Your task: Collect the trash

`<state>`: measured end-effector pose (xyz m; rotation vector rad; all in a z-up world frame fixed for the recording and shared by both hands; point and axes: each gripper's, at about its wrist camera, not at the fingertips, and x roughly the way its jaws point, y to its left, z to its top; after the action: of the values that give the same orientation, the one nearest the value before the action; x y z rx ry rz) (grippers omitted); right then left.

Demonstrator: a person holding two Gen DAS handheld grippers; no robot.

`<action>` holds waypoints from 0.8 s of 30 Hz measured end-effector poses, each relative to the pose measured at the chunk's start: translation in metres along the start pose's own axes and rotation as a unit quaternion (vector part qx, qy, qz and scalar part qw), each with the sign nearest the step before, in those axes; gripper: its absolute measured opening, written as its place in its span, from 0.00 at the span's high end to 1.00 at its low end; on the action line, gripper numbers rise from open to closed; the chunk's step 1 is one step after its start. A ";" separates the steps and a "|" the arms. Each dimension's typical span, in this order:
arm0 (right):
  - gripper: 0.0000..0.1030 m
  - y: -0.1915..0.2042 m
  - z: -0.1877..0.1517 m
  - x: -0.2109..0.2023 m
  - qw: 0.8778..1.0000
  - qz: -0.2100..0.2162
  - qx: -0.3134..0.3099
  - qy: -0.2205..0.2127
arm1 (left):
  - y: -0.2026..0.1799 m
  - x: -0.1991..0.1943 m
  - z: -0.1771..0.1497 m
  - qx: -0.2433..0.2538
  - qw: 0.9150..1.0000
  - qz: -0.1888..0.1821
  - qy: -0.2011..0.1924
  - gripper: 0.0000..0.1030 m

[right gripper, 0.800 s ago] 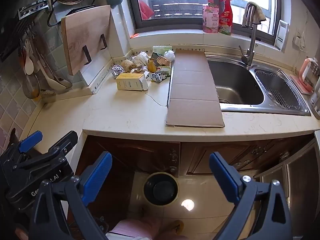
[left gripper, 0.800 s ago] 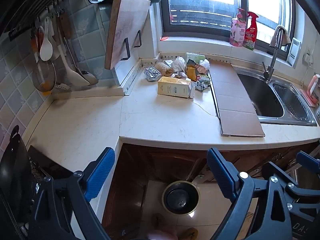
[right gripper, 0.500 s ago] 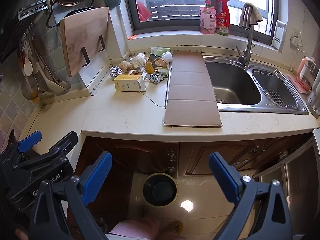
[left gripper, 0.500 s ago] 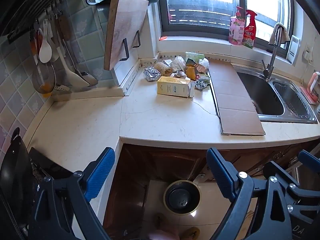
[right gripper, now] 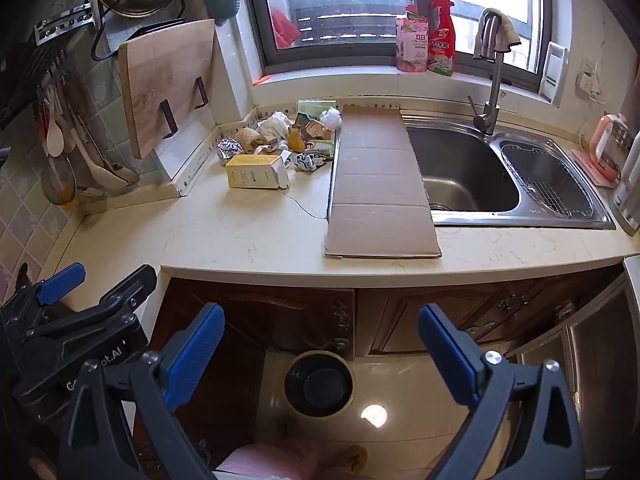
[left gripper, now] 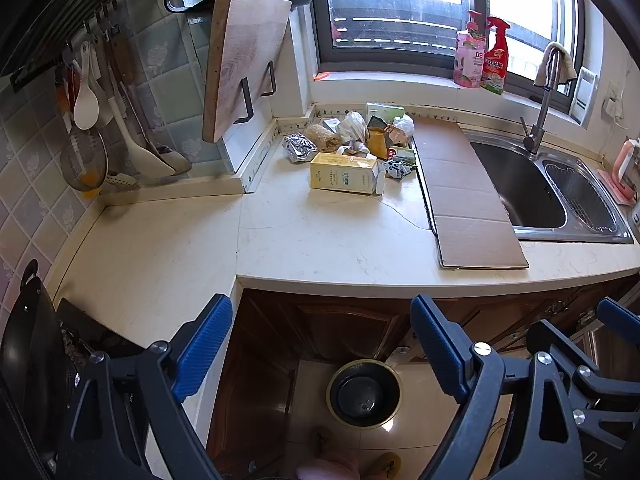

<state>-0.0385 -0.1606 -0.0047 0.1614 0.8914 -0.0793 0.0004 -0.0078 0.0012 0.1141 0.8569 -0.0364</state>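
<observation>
Looking down along my left gripper (left gripper: 320, 352), I see its blue-padded jaws spread wide with nothing between them, held out in front of the cream stone countertop (left gripper: 320, 240) and tilted down so both the worktop and the floor are in sight. The trash I am after sits heaped at the back corner under the window: a pale yellow cardboard carton (left gripper: 343, 173) lying on its side nearest me, a crumpled ball of silver foil (left gripper: 298, 147) just beside it, and scrunched wrappers and paper (left gripper: 372, 136) behind. A flattened brown cardboard sheet (left gripper: 468, 192) lies between that heap and the steel sink (left gripper: 516, 184). On the floor below stands a round black bin with a gold rim (left gripper: 363, 394), where I judge it all belongs. From my right gripper (right gripper: 320, 352), equally wide apart and empty, the same carton (right gripper: 256, 176) and heap are well apart from me, the bin (right gripper: 319, 384) directly beneath.
</observation>
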 end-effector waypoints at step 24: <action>0.05 -0.007 -0.003 0.005 1.000 0.012 0.003 0.009 | -0.009 0.004 -0.008 -0.001 1.000 -0.001 0.007 0.15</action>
<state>-0.0384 -0.1667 -0.0114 0.1789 0.9074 -0.0586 -0.0041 -0.0161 -0.0079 0.1112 0.8714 -0.0369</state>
